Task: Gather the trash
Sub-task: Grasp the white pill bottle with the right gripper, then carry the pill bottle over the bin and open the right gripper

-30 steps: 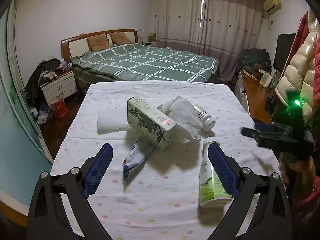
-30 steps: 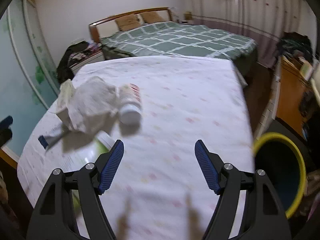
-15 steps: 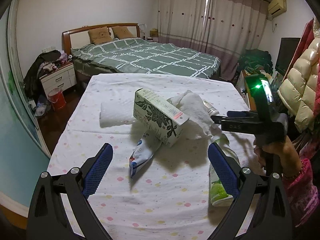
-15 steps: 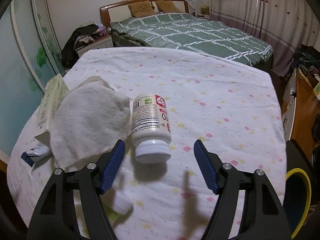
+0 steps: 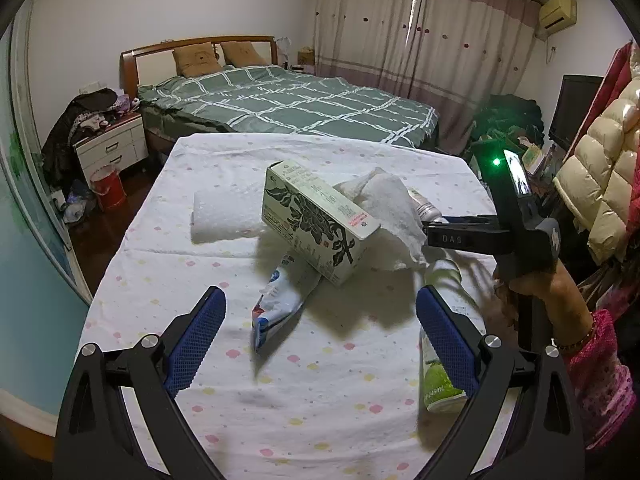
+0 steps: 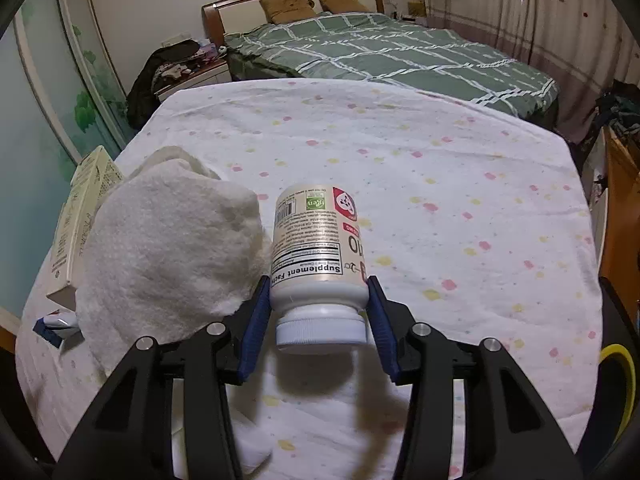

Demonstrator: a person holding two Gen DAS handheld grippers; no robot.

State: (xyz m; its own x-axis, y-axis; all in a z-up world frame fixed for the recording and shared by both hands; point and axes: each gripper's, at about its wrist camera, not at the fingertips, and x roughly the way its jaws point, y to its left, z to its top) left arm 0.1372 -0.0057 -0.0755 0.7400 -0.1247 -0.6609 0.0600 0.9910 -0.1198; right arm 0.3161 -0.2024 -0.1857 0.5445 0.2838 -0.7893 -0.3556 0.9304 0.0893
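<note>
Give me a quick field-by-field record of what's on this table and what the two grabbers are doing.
surface: table under a spotted cloth
right gripper: closing around a lying supplement bottle, cap toward the camera
left gripper: open, nothing between its fingers
beside bottle: white towel
middle: floral carton on a crumpled pouch
near edge: green bottle
bin: yellow-rimmed, off the table's edge

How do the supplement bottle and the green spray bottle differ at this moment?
The supplement bottle sits between the closing jaws of the right hand-held gripper, pads at its shoulder; the green spray bottle lies ungripped beside the open left hand-held gripper. The supplement bottle is squat, with a pale label; the spray bottle is slim and green. Both lie on their sides on the dotted sheet.
</note>
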